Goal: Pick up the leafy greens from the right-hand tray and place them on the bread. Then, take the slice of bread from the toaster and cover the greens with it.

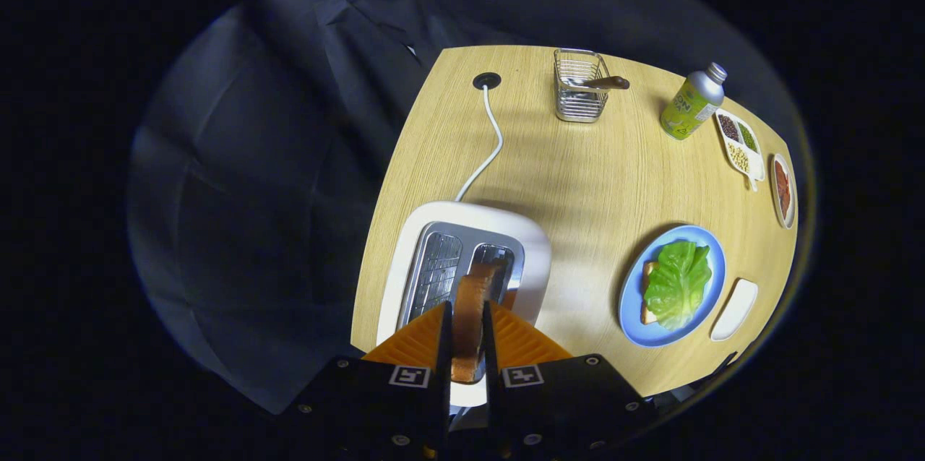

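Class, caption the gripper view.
Gripper shut on bread slice above toaster; greens already on plate.

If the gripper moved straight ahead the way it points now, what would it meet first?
Probably the toaster: the gripper, shut on the bread slice, points down at its slots just ahead, though depth is unclear.

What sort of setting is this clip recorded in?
Likely a staged kitchen tabletop in a recording booth: a wooden table against dark cloth holds a toaster, a blue plate of greens on bread, and a utensil basket. The gripper jaws clamp a bread slice.
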